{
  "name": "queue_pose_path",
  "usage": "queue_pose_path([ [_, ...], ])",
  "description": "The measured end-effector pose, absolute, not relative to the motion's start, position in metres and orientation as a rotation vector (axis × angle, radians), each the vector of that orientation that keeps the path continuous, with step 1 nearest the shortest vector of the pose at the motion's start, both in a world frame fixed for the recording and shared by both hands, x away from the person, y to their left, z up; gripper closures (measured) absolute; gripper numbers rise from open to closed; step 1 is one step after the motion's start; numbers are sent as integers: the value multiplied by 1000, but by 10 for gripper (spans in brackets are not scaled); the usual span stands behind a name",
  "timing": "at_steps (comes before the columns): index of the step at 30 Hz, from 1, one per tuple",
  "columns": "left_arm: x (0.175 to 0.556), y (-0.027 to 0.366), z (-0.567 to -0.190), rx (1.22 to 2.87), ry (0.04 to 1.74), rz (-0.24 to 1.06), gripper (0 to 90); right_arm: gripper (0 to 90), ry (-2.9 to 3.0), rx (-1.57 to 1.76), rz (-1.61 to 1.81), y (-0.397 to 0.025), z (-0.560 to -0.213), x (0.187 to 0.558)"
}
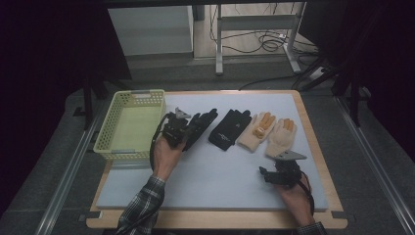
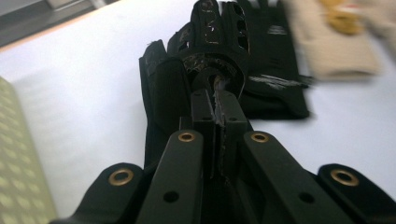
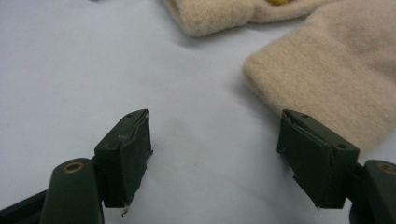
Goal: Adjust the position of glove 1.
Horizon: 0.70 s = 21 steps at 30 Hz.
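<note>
Four gloves lie in a row on the white mat (image 1: 210,171). My left gripper (image 1: 185,128) is shut on the leftmost black glove (image 1: 199,126), beside the yellow-green basket (image 1: 131,100). In the left gripper view the jaws pinch that black glove (image 2: 205,46) at the gripper tip (image 2: 217,100). A second black glove (image 1: 229,128) lies to its right, then two beige gloves (image 1: 256,131) (image 1: 282,136). My right gripper (image 1: 272,169) rests open on the mat just below the rightmost beige glove. Its cuff (image 3: 336,79) lies ahead of the right jaw, with nothing between the open jaws (image 3: 215,154).
The basket (image 2: 14,163) looks empty and sits at the mat's left edge. The mat lies on a wooden board (image 1: 313,142). Bare mat stretches between my two hands. Beyond the table are a white cabinet (image 1: 149,29) and a metal stand (image 1: 257,22) with cables.
</note>
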<state>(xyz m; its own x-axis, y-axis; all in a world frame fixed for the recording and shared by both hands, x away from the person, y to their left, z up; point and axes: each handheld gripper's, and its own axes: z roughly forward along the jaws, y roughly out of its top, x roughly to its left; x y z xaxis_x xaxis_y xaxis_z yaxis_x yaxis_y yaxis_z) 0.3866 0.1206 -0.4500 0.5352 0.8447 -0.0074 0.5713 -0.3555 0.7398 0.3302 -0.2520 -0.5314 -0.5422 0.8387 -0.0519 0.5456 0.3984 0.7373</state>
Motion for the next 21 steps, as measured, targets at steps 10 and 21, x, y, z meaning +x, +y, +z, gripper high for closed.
queue_pose_path([
  [10,316,118,-469,2133,1018,423,885,252,2245,1188,950,-252,-531,330],
  [21,304,135,-514,2114,1007,345,501,252,2244,1188,950,-252,-531,330],
])
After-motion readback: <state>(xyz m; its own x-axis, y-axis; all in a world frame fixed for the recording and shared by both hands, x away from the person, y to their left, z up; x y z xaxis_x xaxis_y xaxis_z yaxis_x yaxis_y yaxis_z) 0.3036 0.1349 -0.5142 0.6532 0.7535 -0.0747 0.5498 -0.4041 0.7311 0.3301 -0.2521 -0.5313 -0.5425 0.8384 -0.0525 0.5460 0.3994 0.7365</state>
